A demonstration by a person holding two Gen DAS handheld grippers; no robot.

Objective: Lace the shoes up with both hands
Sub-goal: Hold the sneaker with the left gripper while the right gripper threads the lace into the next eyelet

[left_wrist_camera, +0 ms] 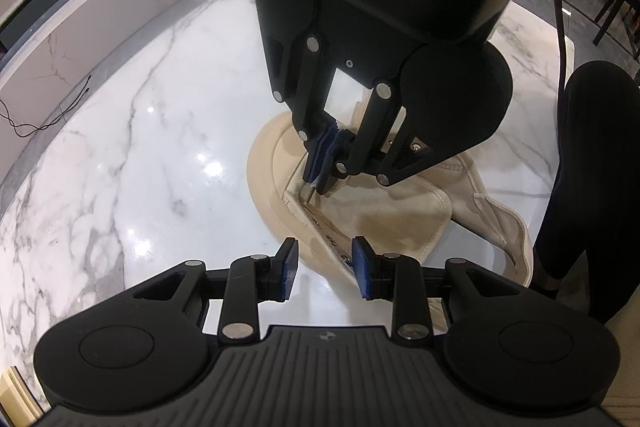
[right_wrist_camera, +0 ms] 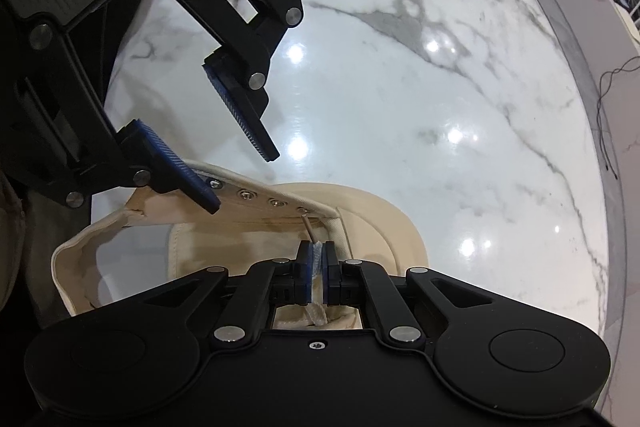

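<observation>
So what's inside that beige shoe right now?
Inside the beige shoe only its tongue and pale lining show. The right gripper, shut on the lace at the front eyelet, covers the toe end, so anything deeper there stays hidden.

No legible text, label, brand or number anywhere
</observation>
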